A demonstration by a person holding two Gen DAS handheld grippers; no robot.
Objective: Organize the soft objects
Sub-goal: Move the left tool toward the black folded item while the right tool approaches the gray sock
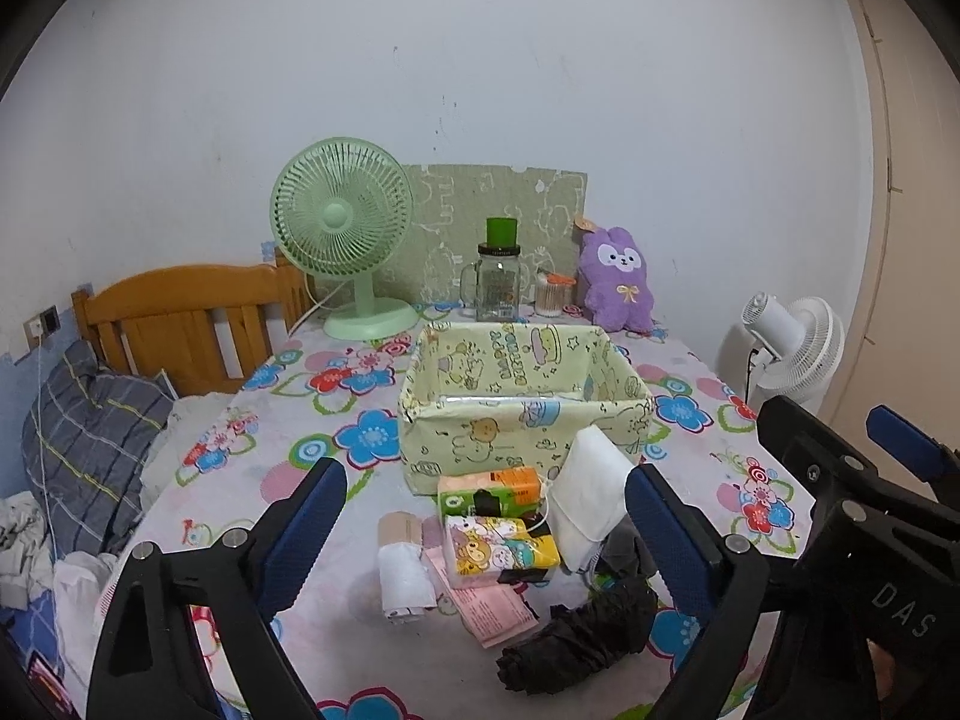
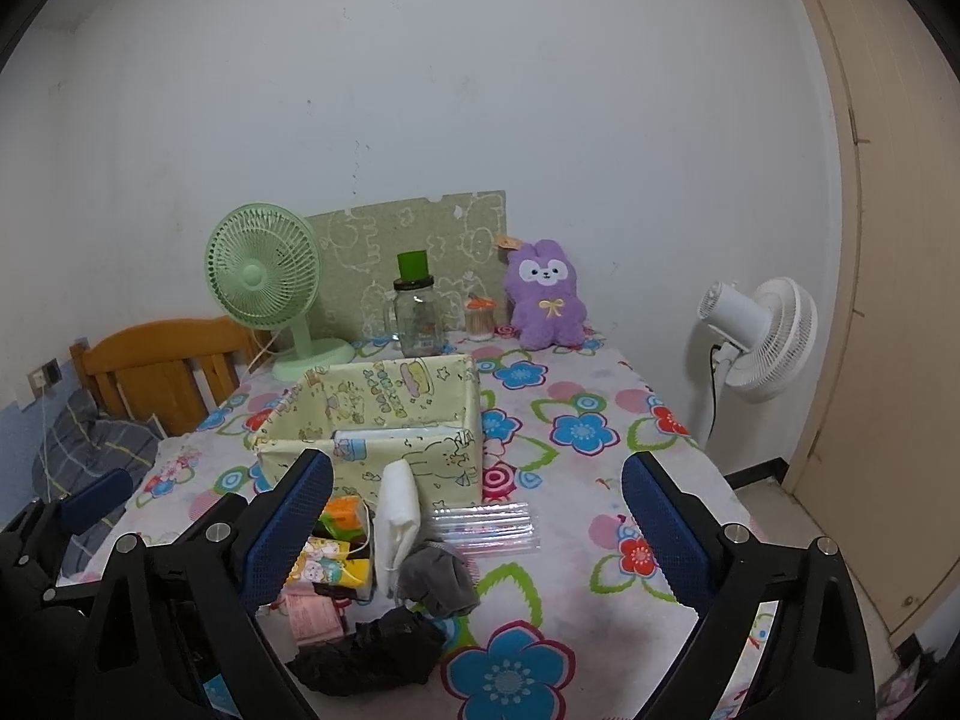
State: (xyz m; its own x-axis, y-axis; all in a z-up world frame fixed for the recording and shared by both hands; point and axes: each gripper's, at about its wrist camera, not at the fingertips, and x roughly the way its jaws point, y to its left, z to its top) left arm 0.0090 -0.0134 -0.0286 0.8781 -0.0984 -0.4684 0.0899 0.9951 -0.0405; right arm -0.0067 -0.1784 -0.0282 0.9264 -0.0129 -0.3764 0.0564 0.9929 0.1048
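Observation:
A pale yellow fabric bin (image 1: pixel 522 420) with cartoon prints stands mid-table; it also shows in the right wrist view (image 2: pixel 372 420). In front of it lies a pile: an orange-green tissue pack (image 1: pixel 492 489), a cartoon tissue pack (image 1: pixel 501 543), a folded white cloth (image 1: pixel 591 495), a white roll (image 1: pixel 405 579), a pink packet (image 1: pixel 486 606), a grey sock (image 2: pixel 438 579) and a black bundle (image 1: pixel 576 639). My left gripper (image 1: pixel 486 525) is open above the pile, touching nothing. My right gripper (image 2: pixel 477 528) is open, with the pile at its left finger.
A green desk fan (image 1: pixel 342 240), a glass jar with a green lid (image 1: pixel 498 282), a cotton swab pot (image 1: pixel 553 294) and a purple plush rabbit (image 1: pixel 618 279) stand at the table's back. A clear plastic sleeve (image 2: pixel 486 525) lies by the pile. A white floor fan (image 2: pixel 762 342) stands right; a bed (image 1: pixel 90 444) lies left.

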